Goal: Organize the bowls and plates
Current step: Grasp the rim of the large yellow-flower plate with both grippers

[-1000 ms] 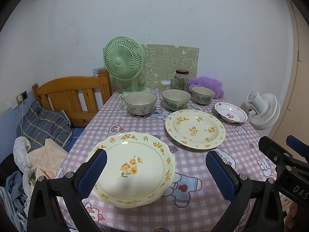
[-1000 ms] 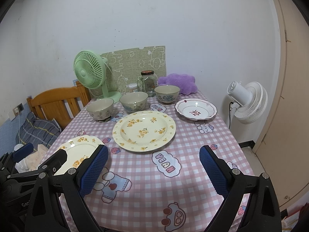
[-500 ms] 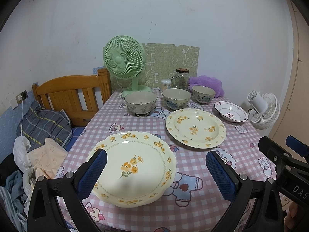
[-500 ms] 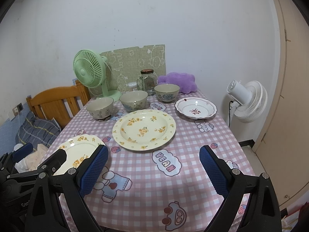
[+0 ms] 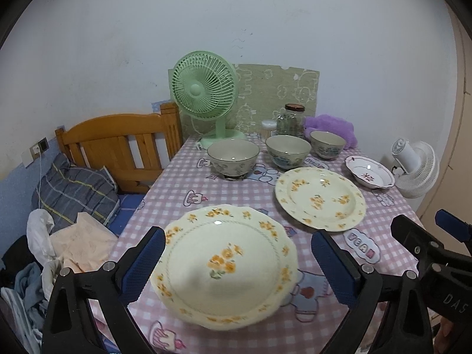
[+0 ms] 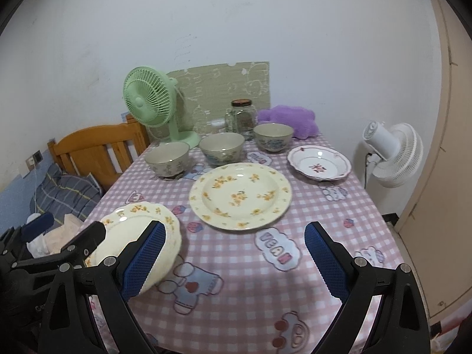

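Pink-and-white checked tablecloth (image 6: pixel 236 253) w/ cartoon prints covers the table. Near its front left edge lies a cream scalloped plate (image 5: pixel 227 262) w/ yellow flowers; the left gripper (image 5: pixel 236 268) hangs just above it, jaws spread wide, blue pads either side of the plate, holding nothing. From the right wrist cam that same plate (image 6: pixel 138 221) looks partly hidden behind the left gripper (image 6: pixel 73 242) & the right gripper's own left pad.

Right gripper (image 6: pixel 233 259) is also wide open & empty, over bare cloth in the front middle of the table. In the left wrist view it shows at the far right edge (image 5: pixel 424 244).

Mid-table sits a round deep plate (image 6: pixel 240 196), cream w/ yellow flowers, well apart from the scalloped one. To its right & a bit further back: a white dish w/ red motif (image 6: pixel 320 163) & wavy rim, near the table's right edge.

Behind them, 3 bowls in a row, apart from each other: left bowl (image 6: pixel 166 157), middle bowl (image 6: pixel 221 147), right bowl (image 6: pixel 273 136), all upright, beige w/ bluish flower print.

At the back by the wall: green desk fan (image 6: pixel 150 103), glass jar (image 6: pixel 241 118) w/ dark lid, purple plush (image 6: pixel 289 121), & a green patterned board (image 6: pixel 224 88) leaning on the wall. White fan (image 6: pixel 392 153) stands off the table at right. Left of the table: wooden headboard (image 5: pixel 118 144), plaid pillow (image 5: pixel 73 188), heap of clothes (image 5: pixel 59 244).
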Tool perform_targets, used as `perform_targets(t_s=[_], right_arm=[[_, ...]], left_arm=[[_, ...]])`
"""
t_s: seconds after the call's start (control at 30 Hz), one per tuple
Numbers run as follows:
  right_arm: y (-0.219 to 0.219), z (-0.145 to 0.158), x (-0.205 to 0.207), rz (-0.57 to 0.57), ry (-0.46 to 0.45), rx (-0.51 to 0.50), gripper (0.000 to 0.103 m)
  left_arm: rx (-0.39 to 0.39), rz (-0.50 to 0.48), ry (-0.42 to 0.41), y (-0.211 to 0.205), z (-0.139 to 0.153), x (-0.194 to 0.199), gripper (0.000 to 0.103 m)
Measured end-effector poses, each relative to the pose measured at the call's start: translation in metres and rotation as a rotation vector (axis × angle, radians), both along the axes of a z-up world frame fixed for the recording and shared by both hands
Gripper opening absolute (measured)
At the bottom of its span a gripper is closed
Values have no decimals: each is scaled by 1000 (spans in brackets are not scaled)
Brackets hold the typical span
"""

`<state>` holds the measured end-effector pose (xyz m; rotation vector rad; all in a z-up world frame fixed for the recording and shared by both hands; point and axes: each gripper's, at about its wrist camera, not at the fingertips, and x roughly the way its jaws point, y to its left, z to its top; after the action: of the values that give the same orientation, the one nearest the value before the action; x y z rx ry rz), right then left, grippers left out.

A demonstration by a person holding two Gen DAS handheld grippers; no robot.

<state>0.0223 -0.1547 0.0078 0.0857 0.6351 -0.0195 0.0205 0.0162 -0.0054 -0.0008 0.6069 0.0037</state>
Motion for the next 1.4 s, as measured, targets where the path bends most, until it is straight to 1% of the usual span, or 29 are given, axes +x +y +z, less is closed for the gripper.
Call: perform_targets(t_s=[0.2, 0.27, 0.33, 0.4, 0.57, 0.63, 0.73, 0.77, 0.9, 0.97, 1.1, 1.2, 1.27, 1.3, 1.4], right_arm=[[26, -10, 30, 10, 53, 14, 97], [36, -15, 40, 14, 77, 16, 97], [47, -20, 51, 14, 97, 18, 97], [56, -26, 62, 7, 120, 20, 97], [80, -48, 86, -13, 188, 23, 97], [87, -59, 92, -20, 221, 22, 97], [96, -77, 101, -33, 272, 23, 97], [98, -82, 103, -38, 289, 20, 97], [106, -103, 109, -57, 349, 14, 96], [110, -111, 113, -60, 373, 15, 94], [110, -122, 118, -71, 417, 36, 92], [114, -128, 122, -66, 444, 32, 83], [118, -135, 126, -51, 471, 38, 73], [120, -137, 127, -48, 481, 32, 71], [122, -140, 129, -62, 487, 18, 71]], left_arm=[[37, 28, 25, 25, -5, 23, 99], [28, 26, 48, 37, -8, 34, 97], [18, 14, 76, 48, -13, 46, 93], [17, 11, 103, 57, -19, 54, 92], [9, -10, 178, 77, -43, 76, 89], [21, -22, 203, 81, -54, 83, 88], [62, -46, 203, 84, -67, 89, 87], [65, -58, 222, 86, -74, 93, 87], [19, -97, 304, 96, -94, 104, 82], [13, -111, 328, 97, -101, 108, 80], [-11, -132, 357, 100, -110, 112, 78], [-37, -154, 379, 100, -115, 115, 73], [-40, -167, 398, 99, -119, 117, 71], [-42, -171, 399, 100, -120, 118, 70], [-53, -182, 394, 101, -121, 119, 70]])
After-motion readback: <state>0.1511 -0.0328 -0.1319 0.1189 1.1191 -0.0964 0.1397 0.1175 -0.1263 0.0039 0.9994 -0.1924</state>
